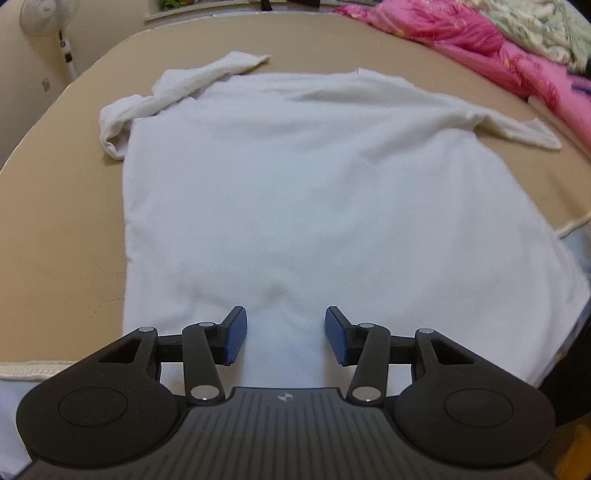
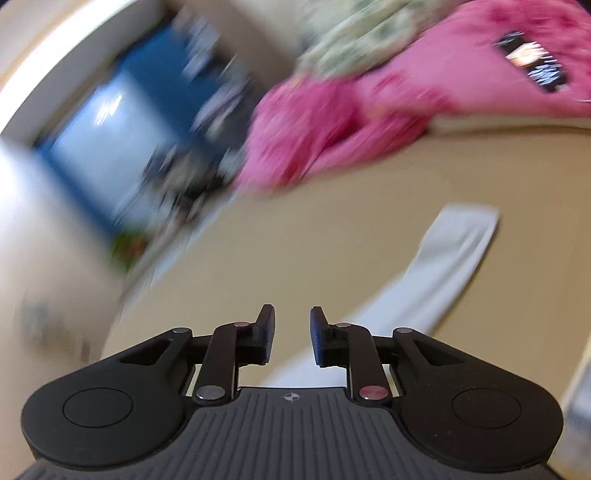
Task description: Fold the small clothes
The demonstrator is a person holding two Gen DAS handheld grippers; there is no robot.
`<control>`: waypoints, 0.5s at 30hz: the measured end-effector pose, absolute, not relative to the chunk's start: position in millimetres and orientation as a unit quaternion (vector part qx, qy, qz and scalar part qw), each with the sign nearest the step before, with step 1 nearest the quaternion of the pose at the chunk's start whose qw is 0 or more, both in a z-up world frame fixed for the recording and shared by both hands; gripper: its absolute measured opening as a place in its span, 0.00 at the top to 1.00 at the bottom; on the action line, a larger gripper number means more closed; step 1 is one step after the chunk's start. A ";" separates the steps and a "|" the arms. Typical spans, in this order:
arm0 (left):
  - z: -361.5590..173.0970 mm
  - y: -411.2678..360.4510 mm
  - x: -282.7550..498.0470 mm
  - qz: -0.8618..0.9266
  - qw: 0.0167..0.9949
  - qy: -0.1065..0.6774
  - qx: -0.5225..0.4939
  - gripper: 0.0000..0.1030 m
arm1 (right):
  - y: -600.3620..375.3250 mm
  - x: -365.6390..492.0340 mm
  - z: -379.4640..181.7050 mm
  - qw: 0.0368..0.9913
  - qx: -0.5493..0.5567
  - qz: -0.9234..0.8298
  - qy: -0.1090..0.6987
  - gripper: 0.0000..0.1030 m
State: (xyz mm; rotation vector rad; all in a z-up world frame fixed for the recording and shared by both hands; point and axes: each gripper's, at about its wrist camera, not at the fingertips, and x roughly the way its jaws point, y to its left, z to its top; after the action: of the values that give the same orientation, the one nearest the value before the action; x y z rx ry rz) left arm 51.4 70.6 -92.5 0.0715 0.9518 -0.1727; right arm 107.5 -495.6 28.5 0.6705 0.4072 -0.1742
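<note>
- Two views show this moment, and the left wrist view comes first: a white shirt [image 1: 295, 177] lies spread flat on a tan bed [image 1: 55, 206], its hem nearest the camera and its collar end far away.
- Its left sleeve [image 1: 159, 96] is crumpled and folded back on itself near the shoulder; its right sleeve [image 1: 517, 129] stretches out flat toward the side.
- Left claw [image 1: 285, 334] hangs over the hem part of the shirt with its blue pads [image 1: 236, 334] spread apart; shirt fabric shows in the gap, but neither pad presses on it.
- A pink quilt [image 1: 480, 44] is heaped along the far right edge of the bed, with pale floral bedding [image 1: 535, 26] behind it.
- A white standing fan [image 1: 48, 22] is at the far left beside the wall.
- In the right wrist view everything beyond the claw is heavily smeared by motion blur.
- Right claw [image 2: 292, 336] has its jaws slightly apart with nothing between them, raised above the bed [image 2: 295, 240].
- A white strip of the shirt [image 2: 443, 258] lies on the bed, running from the claw up to the right.
- The pink quilt [image 2: 332, 125] fills the upper right; a blue shape at the upper left is too blurred to identify.
</note>
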 end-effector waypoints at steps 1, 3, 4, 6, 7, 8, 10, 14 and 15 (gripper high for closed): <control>-87.2 75.6 48.4 -0.083 0.890 0.448 0.020 0.49 | -481.8 103.1 26.4 0.920 0.315 -0.064 0.225 0.79; -76.8 91.0 42.8 -0.072 0.898 0.435 -0.007 0.49 | -452.7 87.9 11.0 0.911 0.296 -0.026 0.286 0.78; -73.9 98.7 40.8 -0.062 0.899 0.433 -0.018 0.49 | -442.7 81.7 1.6 0.905 0.289 -0.011 0.311 0.77; -71.3 115.9 35.0 -0.036 0.896 0.441 -0.041 0.49 | -421.1 68.6 -22.9 0.894 0.267 -0.002 0.359 0.77; -72.9 127.6 33.9 -0.019 0.890 0.452 -0.057 0.51 | -411.9 65.1 -35.0 0.888 0.252 -0.003 0.385 0.77; -75.9 139.9 32.3 0.000 0.882 0.465 -0.077 0.54 | -402.7 62.2 -46.1 0.880 0.238 0.000 0.411 0.77; -80.5 161.7 29.8 0.032 0.866 0.486 -0.115 0.59 | -389.1 58.7 -65.3 0.867 0.205 -0.002 0.453 0.77; -86.9 198.0 22.6 0.055 0.836 0.508 -0.199 0.59 | -366.7 50.6 -85.7 0.852 0.155 0.004 0.500 0.77; -89.5 199.7 21.4 0.048 0.829 0.517 -0.209 0.60 | -363.2 48.1 -87.8 0.851 0.147 0.000 0.503 0.77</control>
State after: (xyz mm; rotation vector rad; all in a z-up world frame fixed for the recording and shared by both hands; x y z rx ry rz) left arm 21.4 199.7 -89.5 -0.4437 1.0964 0.1025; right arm 48.1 -363.2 -87.8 0.3101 1.0595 0.0007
